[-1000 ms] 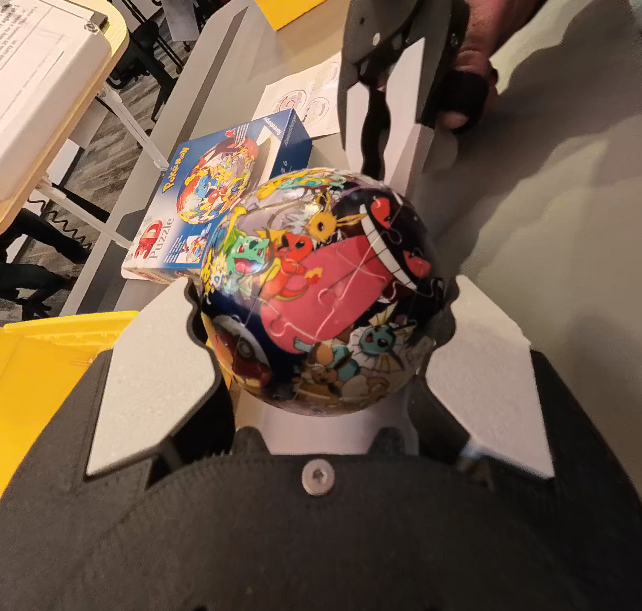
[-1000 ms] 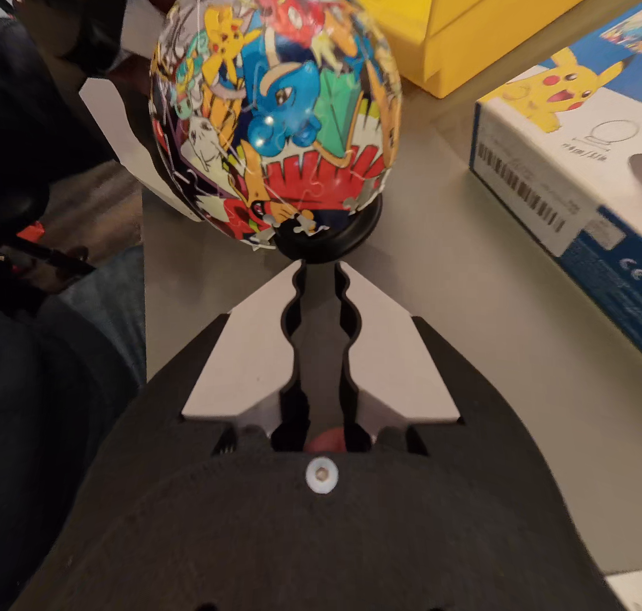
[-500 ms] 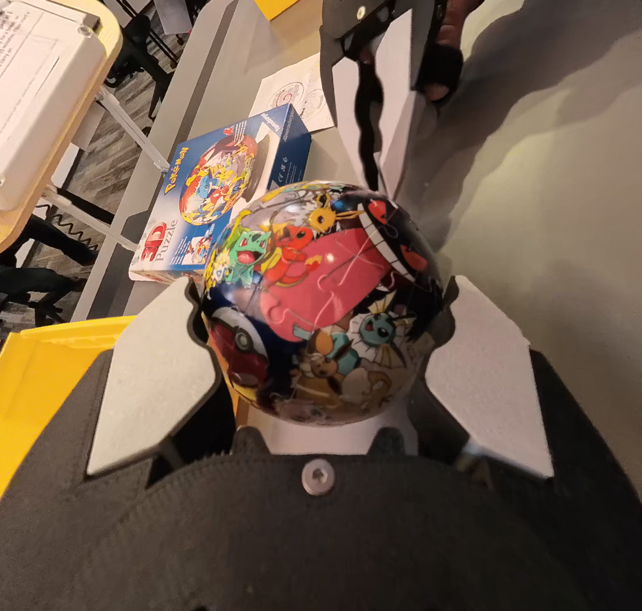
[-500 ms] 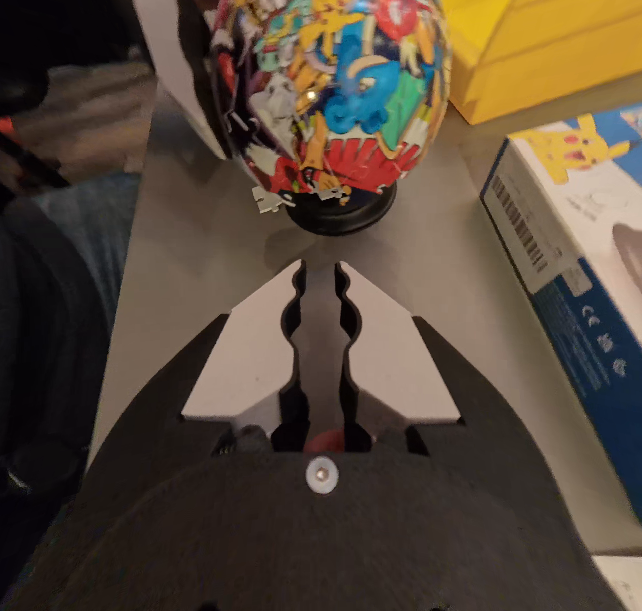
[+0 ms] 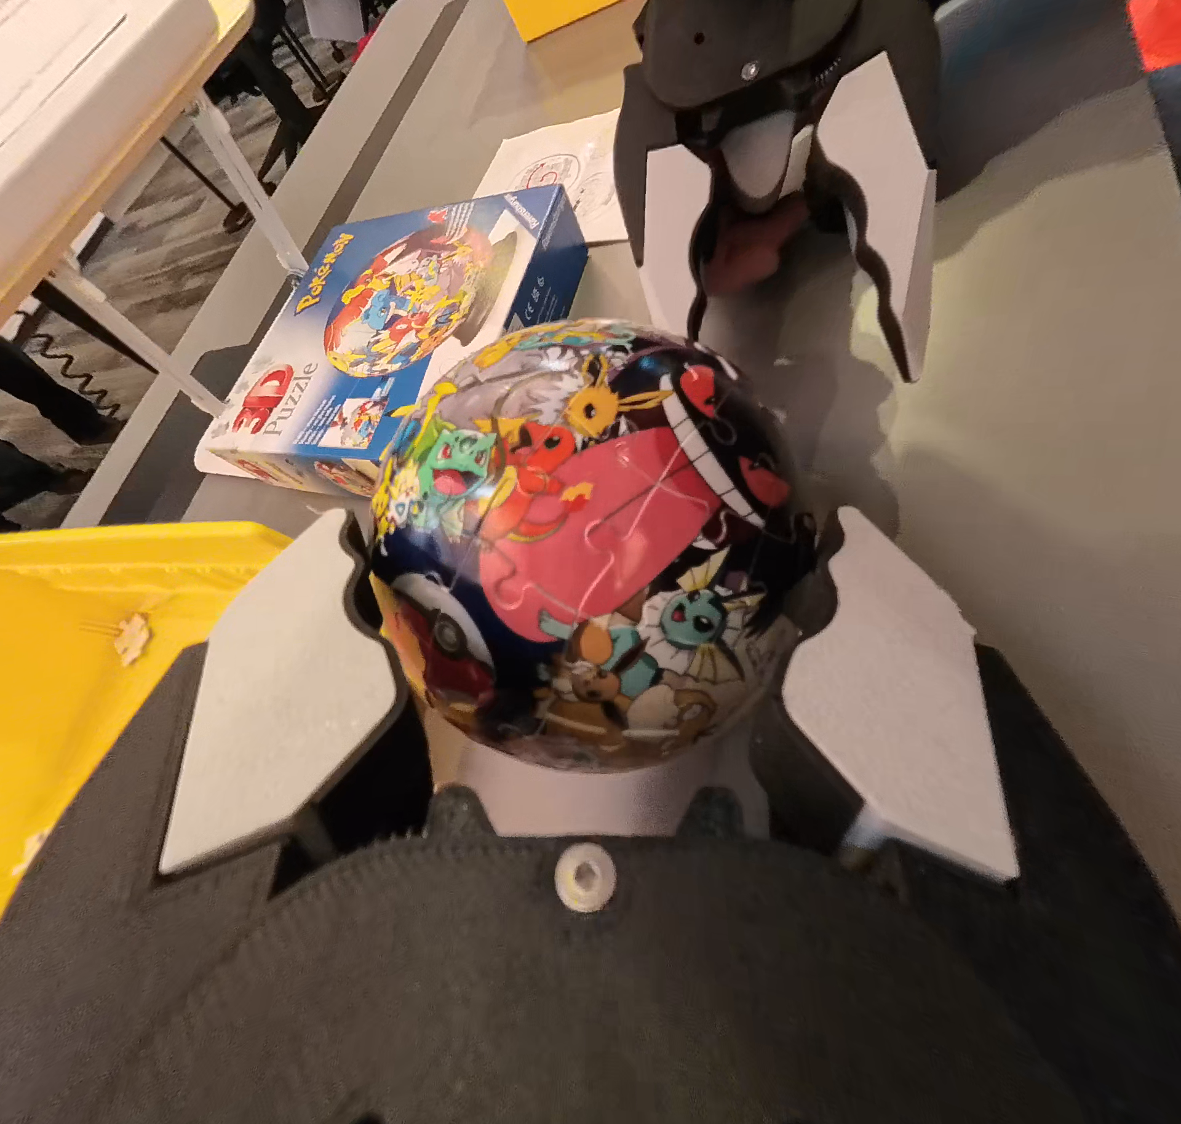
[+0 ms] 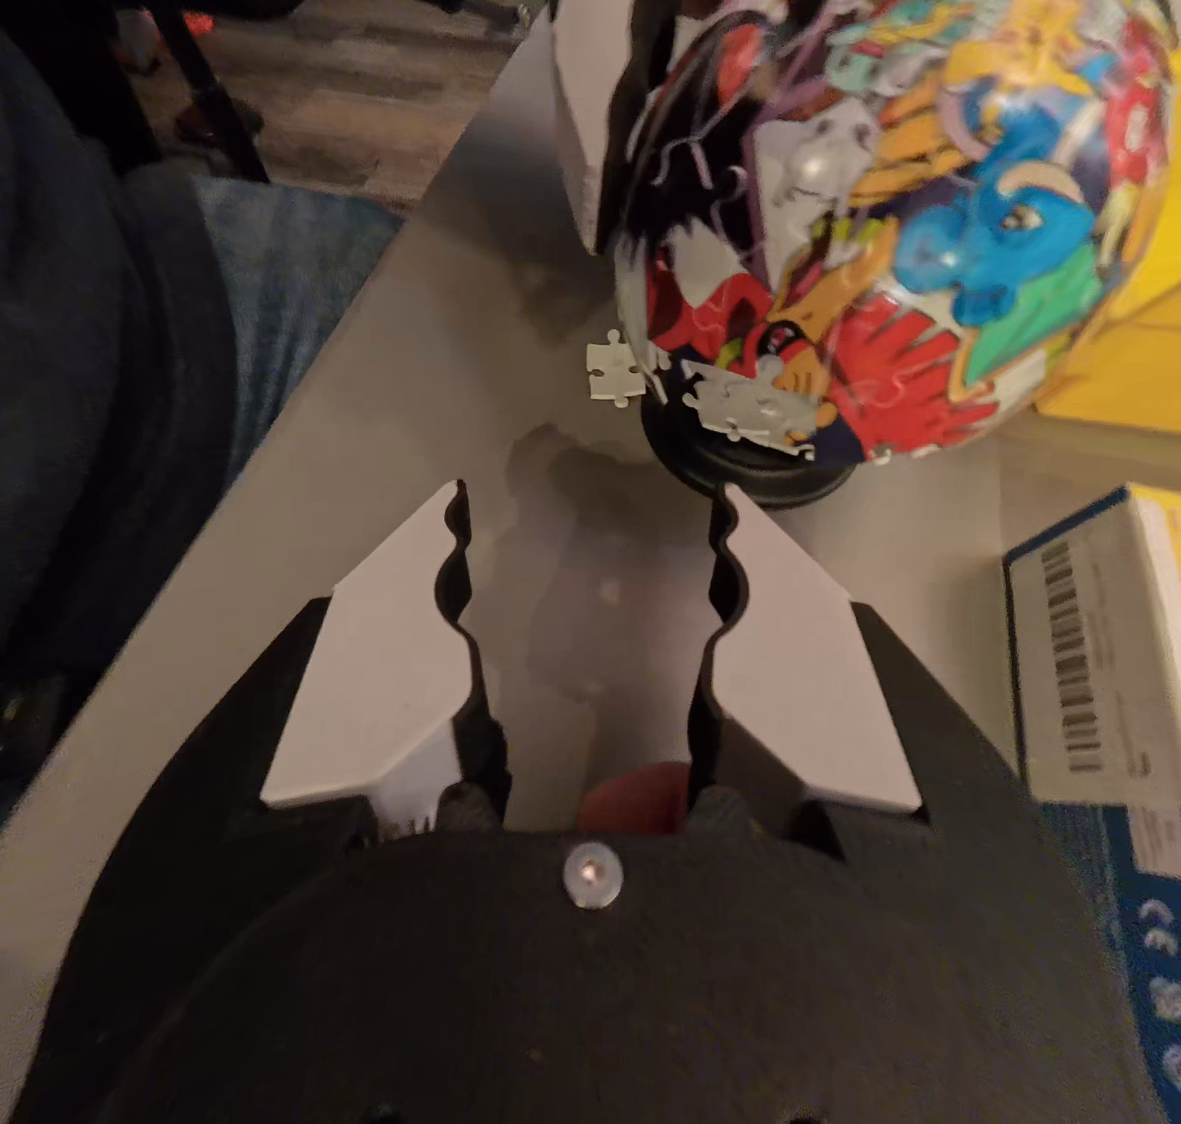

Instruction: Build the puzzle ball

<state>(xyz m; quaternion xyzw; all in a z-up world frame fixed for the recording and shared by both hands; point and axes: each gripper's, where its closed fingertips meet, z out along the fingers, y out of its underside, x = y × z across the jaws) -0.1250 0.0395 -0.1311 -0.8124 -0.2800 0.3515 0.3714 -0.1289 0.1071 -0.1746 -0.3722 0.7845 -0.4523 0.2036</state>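
Colourful puzzle ball [image 5: 585, 543] ×1 clamped in left gripper [image 5: 585, 518]; right gripper [image 6: 591, 492] jaws apart.

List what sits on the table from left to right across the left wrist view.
Yellow bin → blue puzzle box → puzzle ball, clamped in the left hand-held gripper → right hand-held gripper, hovering open beyond the ball.

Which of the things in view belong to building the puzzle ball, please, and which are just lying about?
Job:
- puzzle ball, gripped by left tongs
- black stand
- loose pieces
- right tongs

Lying about:
- puzzle box
- yellow bin
- instruction sheet
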